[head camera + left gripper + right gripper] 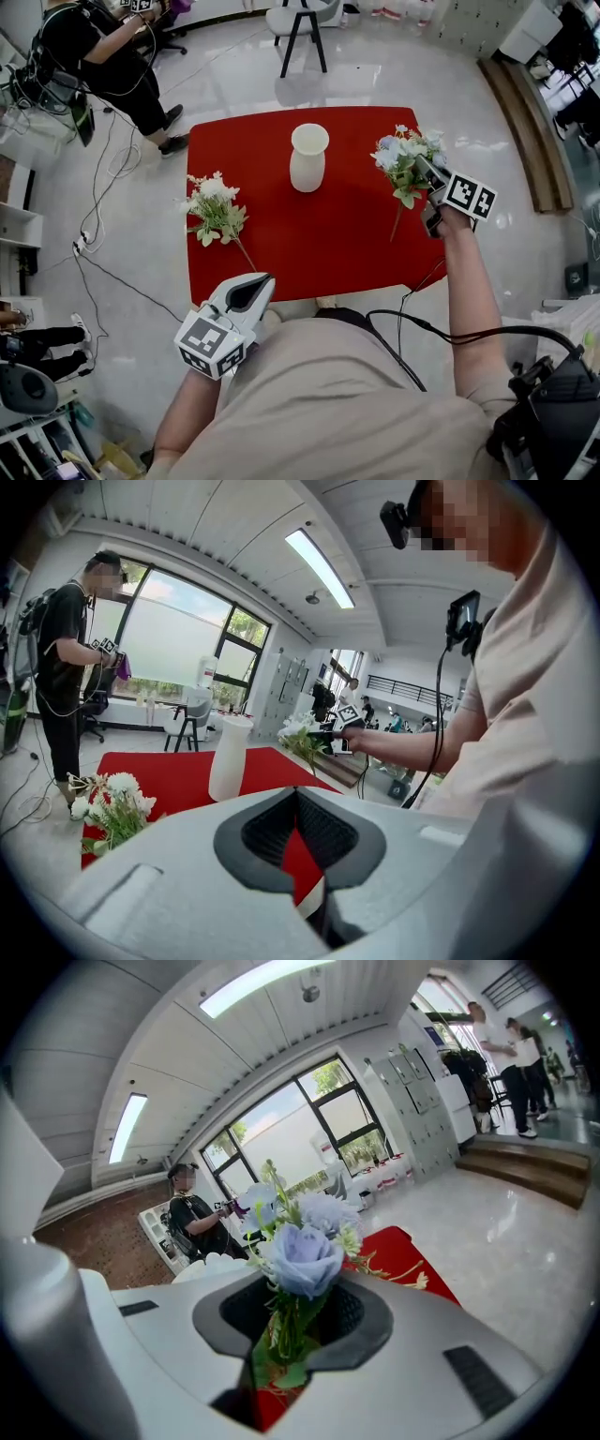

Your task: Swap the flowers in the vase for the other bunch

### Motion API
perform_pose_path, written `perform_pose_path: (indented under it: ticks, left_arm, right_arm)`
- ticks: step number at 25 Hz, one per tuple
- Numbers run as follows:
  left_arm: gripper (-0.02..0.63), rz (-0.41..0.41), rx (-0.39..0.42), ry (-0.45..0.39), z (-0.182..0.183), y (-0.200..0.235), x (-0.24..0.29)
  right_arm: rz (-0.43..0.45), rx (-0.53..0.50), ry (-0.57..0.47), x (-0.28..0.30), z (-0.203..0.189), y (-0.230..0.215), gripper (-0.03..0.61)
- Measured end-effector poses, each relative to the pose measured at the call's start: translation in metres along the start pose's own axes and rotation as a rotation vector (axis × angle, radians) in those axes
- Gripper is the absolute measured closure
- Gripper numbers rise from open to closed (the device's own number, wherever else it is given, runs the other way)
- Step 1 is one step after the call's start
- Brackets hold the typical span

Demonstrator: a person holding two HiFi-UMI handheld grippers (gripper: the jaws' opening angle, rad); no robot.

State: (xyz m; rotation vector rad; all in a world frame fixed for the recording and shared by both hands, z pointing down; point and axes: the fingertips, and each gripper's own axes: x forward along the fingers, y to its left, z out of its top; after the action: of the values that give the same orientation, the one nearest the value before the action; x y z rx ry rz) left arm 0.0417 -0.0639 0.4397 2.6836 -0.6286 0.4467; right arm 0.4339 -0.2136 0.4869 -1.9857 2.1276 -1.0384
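An empty white vase stands upright at the middle of the red table. A bunch of white flowers lies on the table's left side. My right gripper hangs over the table's right side, shut on the stems of a blue and white bunch. In the right gripper view the blue rose rises from between the jaws of the right gripper. My left gripper is at the table's front edge, jaws together and holding nothing. In its view, the left gripper faces the vase and the white bunch.
A person in black stands on the floor beyond the table's far left corner. A dark-legged chair is behind the table. Cables trail over the floor at left. A wooden step runs along the right.
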Motion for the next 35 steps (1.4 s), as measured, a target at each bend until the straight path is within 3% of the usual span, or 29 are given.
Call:
perform_pose_path:
  ticks: [12, 18, 35]
  left_arm:
    - [0.607, 0.034, 0.013, -0.016, -0.013, 0.004, -0.032]
    - [0.607, 0.068, -0.022, -0.028, -0.018, 0.011, -0.055]
    - [0.607, 0.153, -0.082, -0.063, -0.038, 0.027, -0.086]
  right_arm:
    - [0.148, -0.145, -0.186, -0.026, 0.097, 0.117, 0.469]
    - [0.211, -0.197, -0.250, -0.028, 0.134, 0.168, 0.469]
    - [0.372, -0.314, -0.383, -0.007, 0.189, 0.295, 0.469]
